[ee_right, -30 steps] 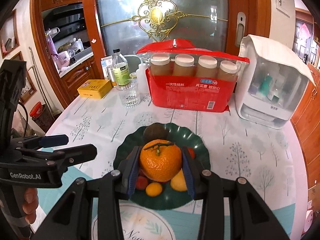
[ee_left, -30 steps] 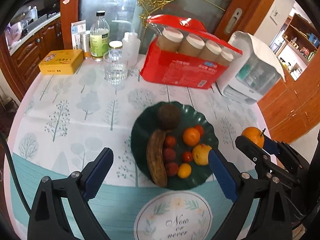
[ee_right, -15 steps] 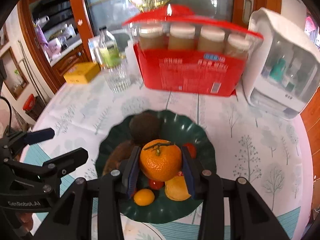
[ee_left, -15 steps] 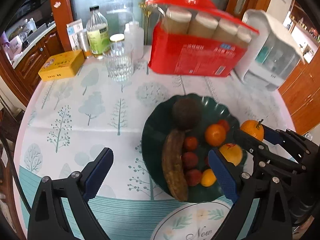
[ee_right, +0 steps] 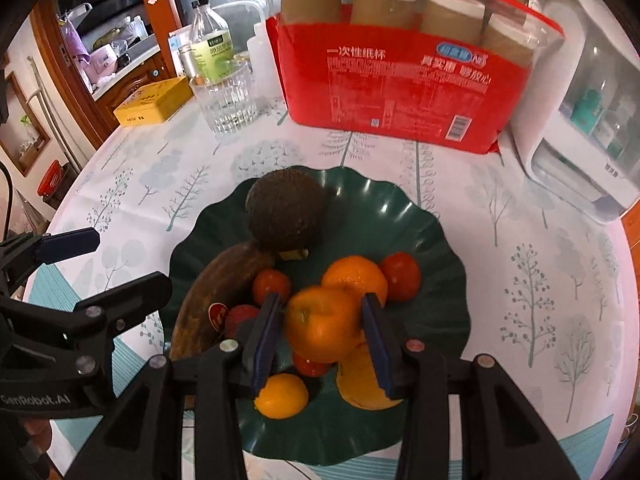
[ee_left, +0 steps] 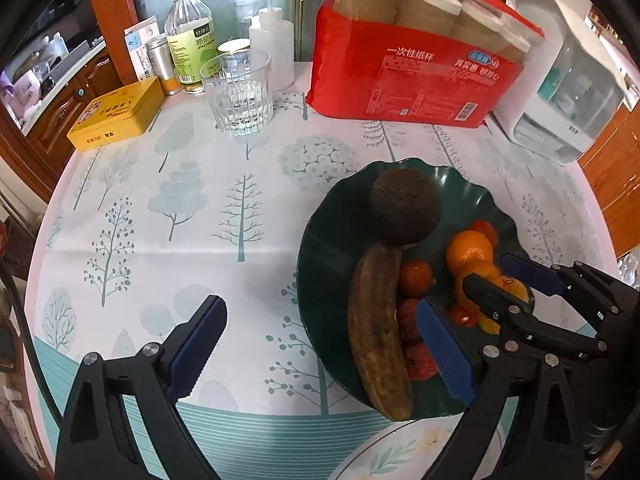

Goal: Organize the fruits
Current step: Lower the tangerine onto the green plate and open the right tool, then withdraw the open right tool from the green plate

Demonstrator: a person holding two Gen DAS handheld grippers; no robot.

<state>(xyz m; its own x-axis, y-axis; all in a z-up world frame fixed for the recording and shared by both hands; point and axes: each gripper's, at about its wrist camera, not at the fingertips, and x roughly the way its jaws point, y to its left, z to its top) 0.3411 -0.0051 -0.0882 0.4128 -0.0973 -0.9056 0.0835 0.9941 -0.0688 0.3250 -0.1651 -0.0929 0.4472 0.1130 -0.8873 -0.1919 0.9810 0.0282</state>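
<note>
A dark green scalloped plate [ee_right: 420, 240] holds a brown round fruit [ee_right: 286, 212], a browned banana [ee_right: 212, 292], an orange [ee_right: 356, 276], red fruits and small yellow-orange ones. My right gripper [ee_right: 320, 300] hangs low over this pile. Its jaws are opening, and a blurred mandarin [ee_right: 324, 324] sits between the blue pads with a slim gap on each side, resting on the fruit below. In the left wrist view the right gripper [ee_left: 488, 270] is over the plate's right half. My left gripper [ee_left: 318, 308] stands wide open and empty, straddling the plate's [ee_left: 320, 260] left rim beside the banana [ee_left: 376, 328].
Behind the plate stand a red pack of paper cups [ee_left: 412, 68], a drinking glass [ee_left: 240, 92], bottles [ee_left: 188, 40], a yellow tin [ee_left: 116, 114] and a white appliance [ee_left: 560, 80]. The tablecloth left of the plate is bare. The round table's edge curves close on both sides.
Both grippers have come down closer to the plate. The right gripper's pads have parted from the mandarin, which has turned and dropped onto the fruit pile.
</note>
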